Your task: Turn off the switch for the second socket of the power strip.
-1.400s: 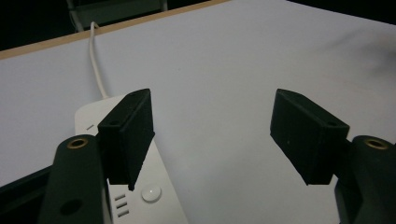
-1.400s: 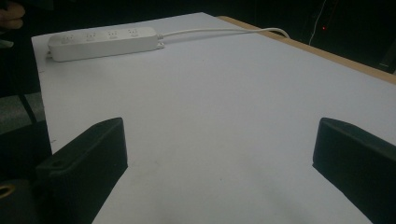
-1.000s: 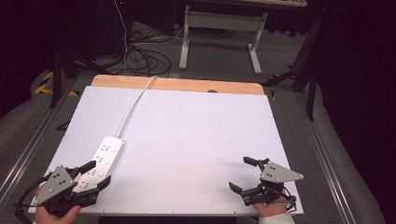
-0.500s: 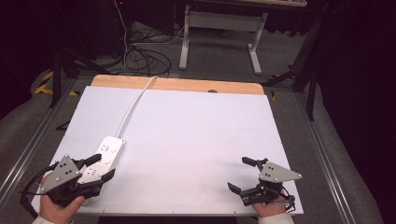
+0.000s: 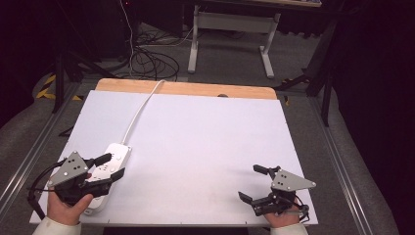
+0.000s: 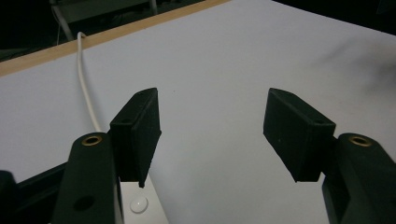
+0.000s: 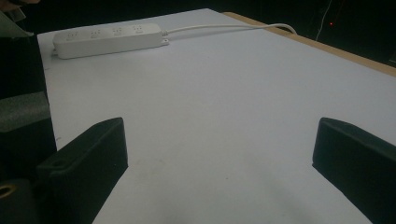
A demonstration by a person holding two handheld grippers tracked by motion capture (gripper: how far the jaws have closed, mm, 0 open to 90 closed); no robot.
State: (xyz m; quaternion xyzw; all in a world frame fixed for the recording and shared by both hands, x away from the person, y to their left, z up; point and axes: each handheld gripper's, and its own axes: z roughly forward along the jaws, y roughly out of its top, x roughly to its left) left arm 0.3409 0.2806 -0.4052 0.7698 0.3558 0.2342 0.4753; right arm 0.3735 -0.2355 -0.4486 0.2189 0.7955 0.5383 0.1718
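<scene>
A white power strip point(image 5: 117, 152) point(image 7: 107, 37) lies along the left side of the white table point(image 5: 205, 137). Its white cable point(image 5: 139, 110) point(image 6: 84, 74) runs to the table's back edge. My left gripper point(image 5: 111, 165) point(image 6: 212, 130) hovers over the strip's near end, whose corner point(image 6: 140, 207) peeks out under one jaw. Its jaws have just been closing a little but stand open, with bare table between the pads. At the front right, my right gripper point(image 5: 249, 182) point(image 7: 219, 140) rests open, holding nothing.
A wooden strip point(image 5: 186, 89) borders the table's far edge. Metal rails point(image 5: 34, 152) run along both sides. On the floor beyond the table are a tangle of dark cables point(image 5: 147, 58) and the legs of a desk point(image 5: 195, 44).
My left gripper has lifted and shifted forward and right over the strip's near end, with its jaws slightly narrower. The right gripper has stayed put.
</scene>
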